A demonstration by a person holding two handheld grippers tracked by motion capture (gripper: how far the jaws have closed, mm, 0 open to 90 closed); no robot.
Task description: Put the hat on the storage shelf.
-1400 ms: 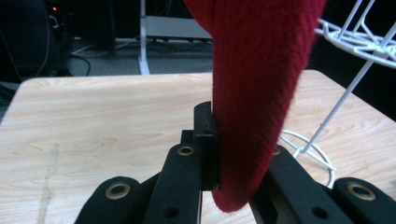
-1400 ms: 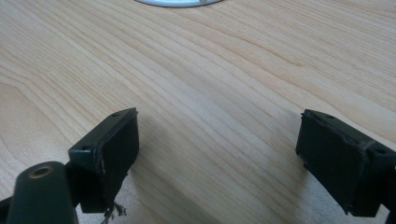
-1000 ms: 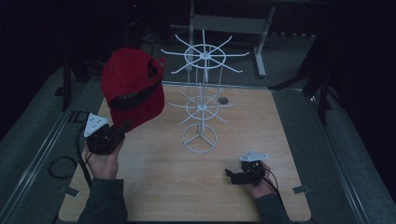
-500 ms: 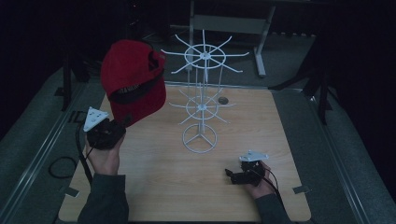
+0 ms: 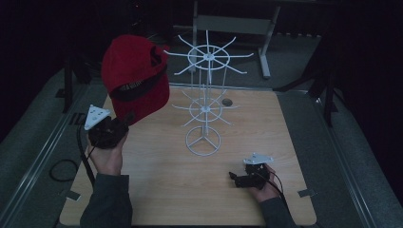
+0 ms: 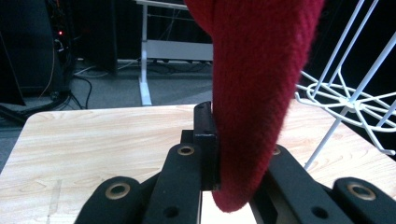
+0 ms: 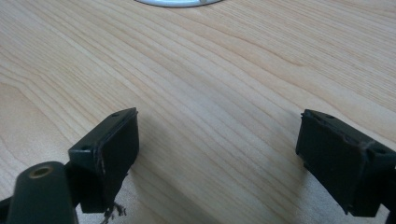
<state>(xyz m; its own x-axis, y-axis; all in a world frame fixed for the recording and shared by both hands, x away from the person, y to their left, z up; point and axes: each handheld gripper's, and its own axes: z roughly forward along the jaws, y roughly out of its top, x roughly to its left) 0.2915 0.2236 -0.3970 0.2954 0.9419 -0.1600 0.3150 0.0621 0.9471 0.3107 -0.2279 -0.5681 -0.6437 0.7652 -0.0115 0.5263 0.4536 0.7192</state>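
A red cap [image 5: 134, 78] with a black band is held up above the table's left side, its brim pinched in my left gripper [image 5: 124, 119]. In the left gripper view the red fabric [image 6: 257, 93] hangs down between the black jaws, which are shut on it [image 6: 233, 163]. A white wire display rack [image 5: 204, 102] with spoked tiers stands mid-table, just right of the cap. My right gripper [image 5: 234, 178] rests low on the table near the front right, jaws wide apart over bare wood [image 7: 217, 140].
The wooden table [image 5: 294, 137] carries the rack's ring base [image 5: 203, 141] and a small dark hole [image 5: 227, 101] behind it. A metal stand [image 5: 233, 23] sits beyond the far edge. Dark floor surrounds the table.
My left gripper has lifted the cap slightly higher and toward the rack. The right gripper has stayed put.
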